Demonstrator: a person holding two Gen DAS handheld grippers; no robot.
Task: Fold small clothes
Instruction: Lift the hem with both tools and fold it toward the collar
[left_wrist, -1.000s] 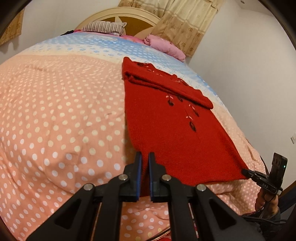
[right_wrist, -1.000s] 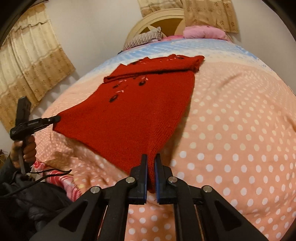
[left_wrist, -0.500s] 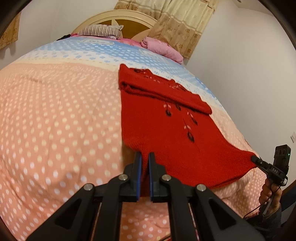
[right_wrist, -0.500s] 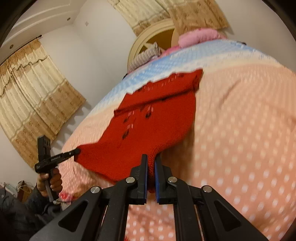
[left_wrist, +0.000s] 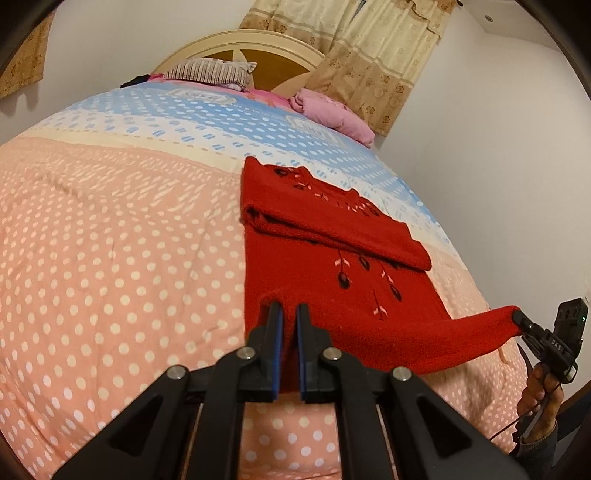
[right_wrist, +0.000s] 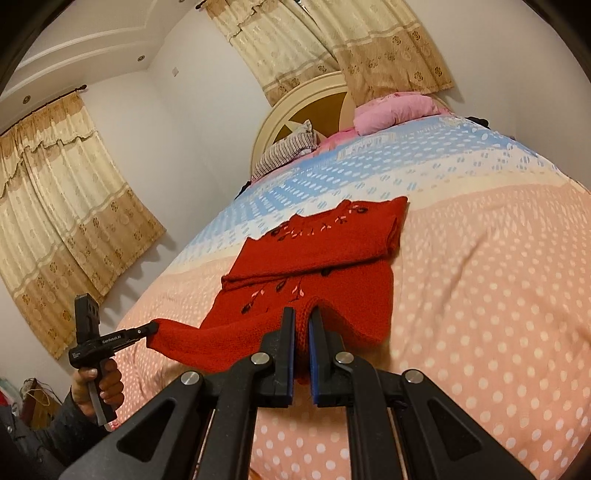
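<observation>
A small red knit sweater (left_wrist: 332, 254) with flower embroidery lies on the polka-dot bed, its sleeves folded across the chest. It also shows in the right wrist view (right_wrist: 314, 254). My left gripper (left_wrist: 289, 314) is shut on one bottom corner of the hem. My right gripper (right_wrist: 302, 317) is shut on the other bottom corner. Both corners are lifted off the bed, so the hem hangs in a sagging band between them. The right gripper also shows in the left wrist view (left_wrist: 517, 317), and the left gripper shows in the right wrist view (right_wrist: 151, 326).
The bed cover (left_wrist: 110, 258) is peach with white dots, blue and white further up. A striped pillow (left_wrist: 210, 70) and a pink pillow (left_wrist: 332, 114) lie at the headboard. A white wall (left_wrist: 498, 147) runs close along one side. Curtains (right_wrist: 66, 192) hang on the other side.
Both grippers have lifted the sweater's bottom corners off the bed and carried them toward the collar. The hem, flat before, now hangs raised over the body.
</observation>
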